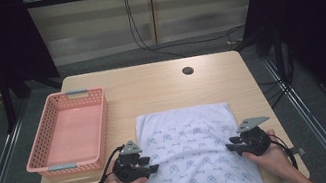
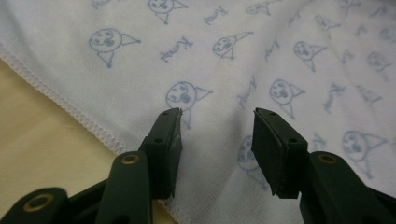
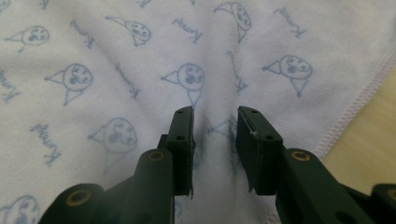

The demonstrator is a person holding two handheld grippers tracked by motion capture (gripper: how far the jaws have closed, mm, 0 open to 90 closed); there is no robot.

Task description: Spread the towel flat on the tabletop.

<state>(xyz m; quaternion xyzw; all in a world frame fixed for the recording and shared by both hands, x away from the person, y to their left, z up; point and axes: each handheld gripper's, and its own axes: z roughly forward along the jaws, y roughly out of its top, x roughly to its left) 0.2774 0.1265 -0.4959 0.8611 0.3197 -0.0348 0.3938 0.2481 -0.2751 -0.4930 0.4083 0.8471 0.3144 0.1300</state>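
Note:
A white cloth (image 1: 192, 155) printed with small blue faces and words lies flat on the near half of the table and hangs over its front edge. My left gripper (image 1: 155, 168) lies low at the cloth's left hem, pointing right. Its jaws stand open over the fabric (image 2: 219, 74), just inside the stitched hem (image 2: 70, 109). My right gripper (image 1: 228, 147) lies at the cloth's right side, pointing left. Its jaws stand narrower, with a slight ridge of cloth (image 3: 215, 140) rising in the gap, and the pads (image 3: 186, 135) do not clamp it. Faint wrinkles run between the two grippers.
A pink plastic basket (image 1: 47, 165), with nothing in it, stands at the table's left side just beyond my left gripper. A round cable hole (image 1: 188, 71) sits in the far tabletop. Bare wood (image 1: 160, 89) lies beyond the cloth. Dark curtains flank the table.

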